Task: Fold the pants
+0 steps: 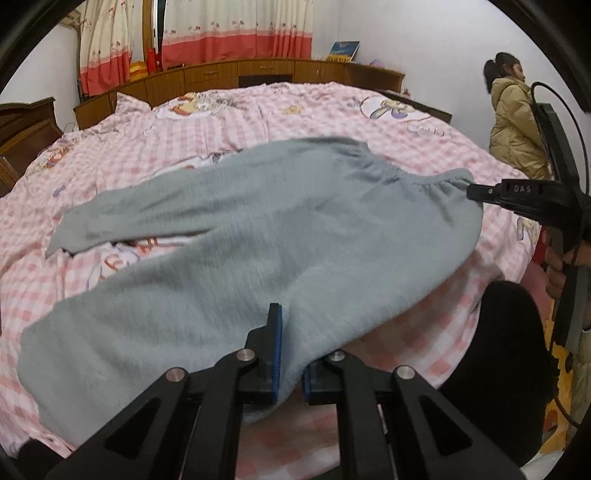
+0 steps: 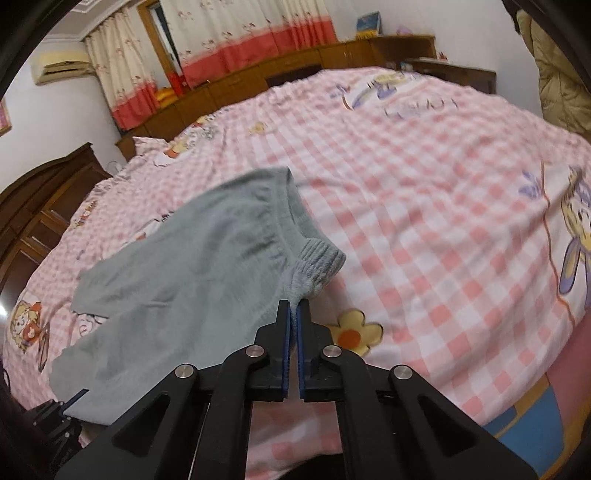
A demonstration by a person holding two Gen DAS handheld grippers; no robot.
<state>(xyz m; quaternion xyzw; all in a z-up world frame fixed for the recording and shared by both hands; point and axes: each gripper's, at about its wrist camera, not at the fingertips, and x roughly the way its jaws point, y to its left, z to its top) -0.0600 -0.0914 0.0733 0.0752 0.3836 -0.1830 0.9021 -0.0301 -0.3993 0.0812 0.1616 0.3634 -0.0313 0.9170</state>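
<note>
At the far left stands dark wooden furniture (image 1: 26, 125), and beside it one long low wooden cabinet (image 1: 229, 72) runs along the back wall under cream curtains with a red hem (image 1: 236, 33). One air conditioner (image 2: 61, 66) is mounted high on the white wall left of them. One wide bed fills the middle of the room, covered with a pink-and-white checked sheet (image 1: 314, 122) printed with cartoon figures.

One pair of grey pants (image 1: 258, 236) lies spread across the near side of the sheet, its two legs trailing off to the left and its gathered waistband to the right. Part of the cloth looks lifted off the sheet near the front edge.

There are two grippers. The left gripper (image 1: 291, 354) has its blue-padded fingers close together with a fold of the grey cloth pinched between them. Further right, the right gripper (image 2: 293, 325) is nearly closed, clamping the ribbed waistband corner (image 2: 317, 262); from the left wrist view its black tip (image 1: 480, 192) meets the waistband end.

At the far right, one person in a tan padded coat (image 1: 515, 122) stands by the bed.
</note>
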